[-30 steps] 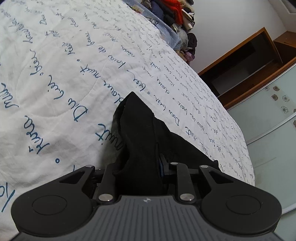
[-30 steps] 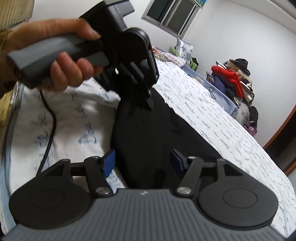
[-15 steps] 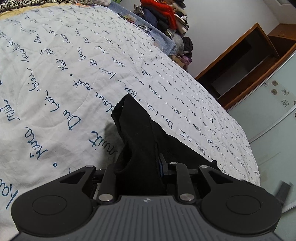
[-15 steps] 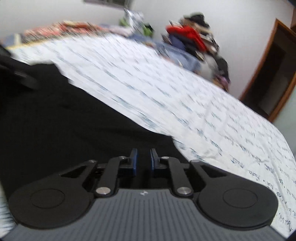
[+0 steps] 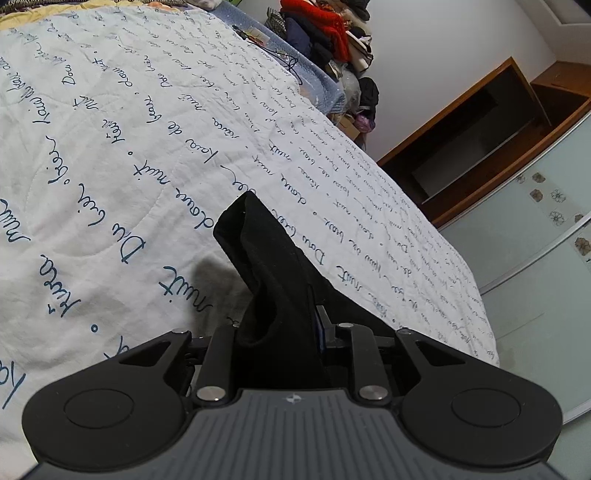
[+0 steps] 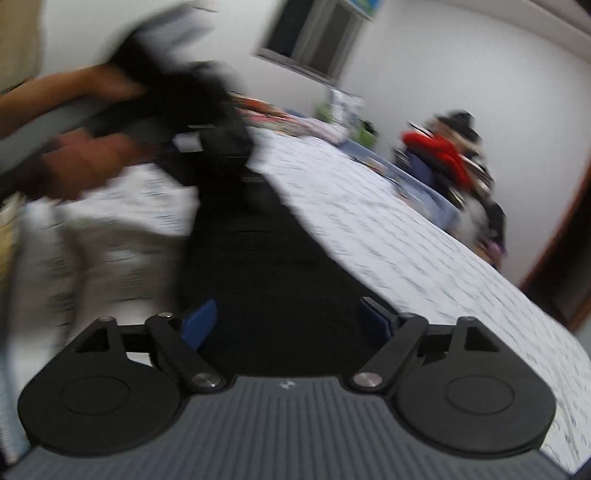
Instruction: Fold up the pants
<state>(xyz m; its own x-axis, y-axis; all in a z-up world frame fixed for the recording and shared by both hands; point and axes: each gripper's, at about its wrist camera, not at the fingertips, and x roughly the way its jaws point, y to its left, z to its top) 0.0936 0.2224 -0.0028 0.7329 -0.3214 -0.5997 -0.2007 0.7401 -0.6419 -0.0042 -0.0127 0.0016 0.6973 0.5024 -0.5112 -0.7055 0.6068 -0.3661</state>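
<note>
The black pants (image 5: pixel 266 266) lie on a white bedspread (image 5: pixel 110 155) printed with blue script. My left gripper (image 5: pixel 279 332) is shut on a bunched fold of the pants and holds it lifted off the bed. In the blurred right wrist view the pants (image 6: pixel 266 273) spread dark in front of my right gripper (image 6: pixel 288 317), whose blue pads (image 6: pixel 201 321) stand wide apart, open over the cloth. The left gripper and the hand holding it (image 6: pixel 92 162) show blurred at the upper left there.
A heap of clothes with a red garment (image 5: pixel 328 33) sits at the far end of the bed. A wooden shelf unit (image 5: pixel 480 125) and a frosted sliding door (image 5: pixel 535 258) stand beyond the bed's right edge. A window (image 6: pixel 314 33) is in the far wall.
My right gripper, shut half a second ago, has opened wide and swung back toward the left hand. My left gripper has kept its hold and tilted slightly, showing more of the bed's far end.
</note>
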